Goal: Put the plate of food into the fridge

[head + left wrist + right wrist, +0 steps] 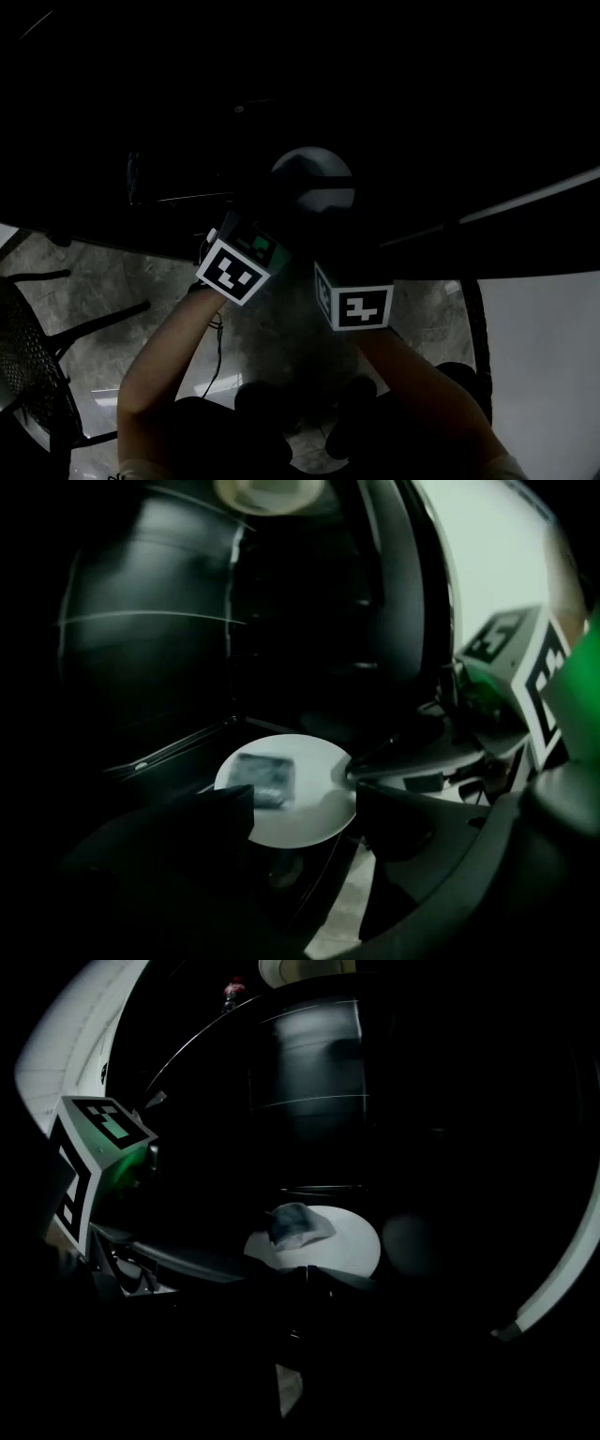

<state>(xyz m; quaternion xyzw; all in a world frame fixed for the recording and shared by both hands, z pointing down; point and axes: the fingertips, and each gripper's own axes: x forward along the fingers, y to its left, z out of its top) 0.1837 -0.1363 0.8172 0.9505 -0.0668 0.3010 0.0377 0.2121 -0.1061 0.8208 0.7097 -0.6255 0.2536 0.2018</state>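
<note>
The right gripper (302, 1275) is clenched on the near rim of the plate (349, 1241), probably so that it can be kept level for carrying to the fridge. The left gripper (305, 803) is held with jaws apart about another part of the rim, no pressing being seen. The plate is thin, round, smooth and white. It is seen against a dark flat surface, with a soft-looking, squarish grey-blue piece of food (262, 778) laid on it.
</note>
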